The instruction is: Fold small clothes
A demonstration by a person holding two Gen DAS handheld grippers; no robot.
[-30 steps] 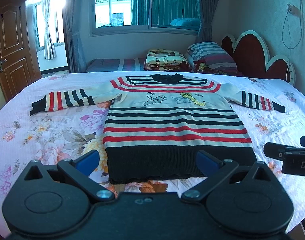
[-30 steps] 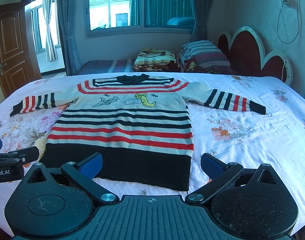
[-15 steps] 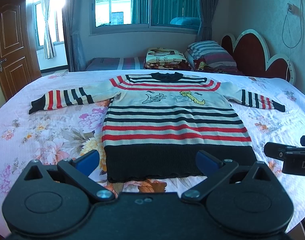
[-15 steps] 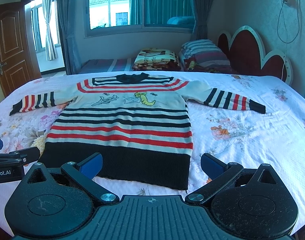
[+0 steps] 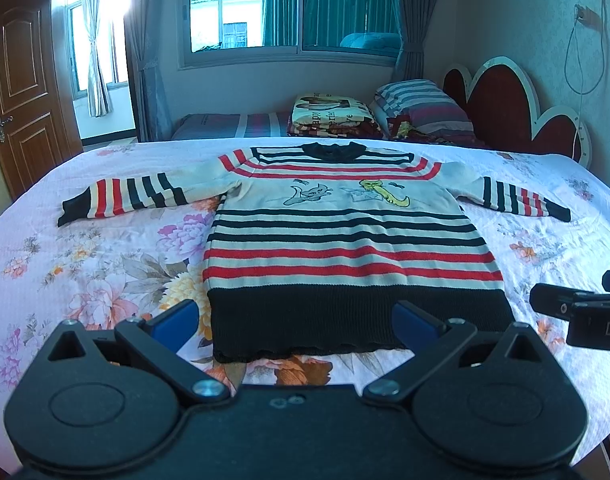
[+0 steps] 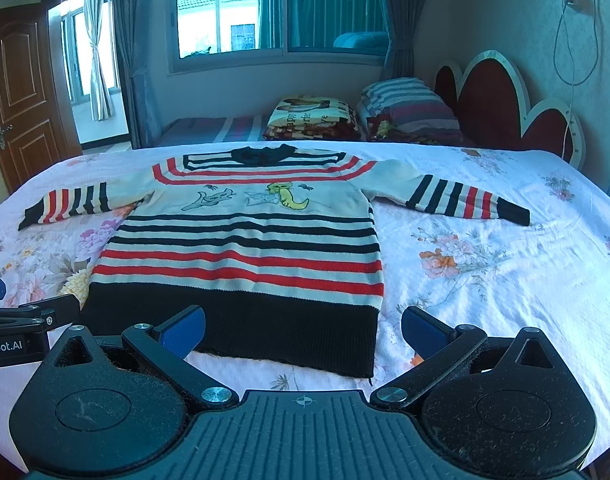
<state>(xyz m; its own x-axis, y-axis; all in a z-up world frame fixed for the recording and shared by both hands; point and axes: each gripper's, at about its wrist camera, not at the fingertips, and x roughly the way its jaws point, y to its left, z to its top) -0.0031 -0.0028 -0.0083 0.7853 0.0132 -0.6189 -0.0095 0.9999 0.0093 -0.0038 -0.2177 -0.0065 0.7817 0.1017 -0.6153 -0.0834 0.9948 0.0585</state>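
Note:
A small striped sweater lies flat and face up on the bed, sleeves spread to both sides, black hem nearest me. It also shows in the right wrist view. My left gripper is open and empty, hovering just before the hem. My right gripper is open and empty, before the hem's right corner. Each gripper shows at the edge of the other's view: the right one and the left one.
The bed has a pink floral sheet. Pillows and a folded blanket lie at the far side, by a red headboard. A wooden door stands at the left.
Both grippers have drifted very slightly; the sweater sits a little lower left in the left view. Nothing was grasped and the sweater lies as before.

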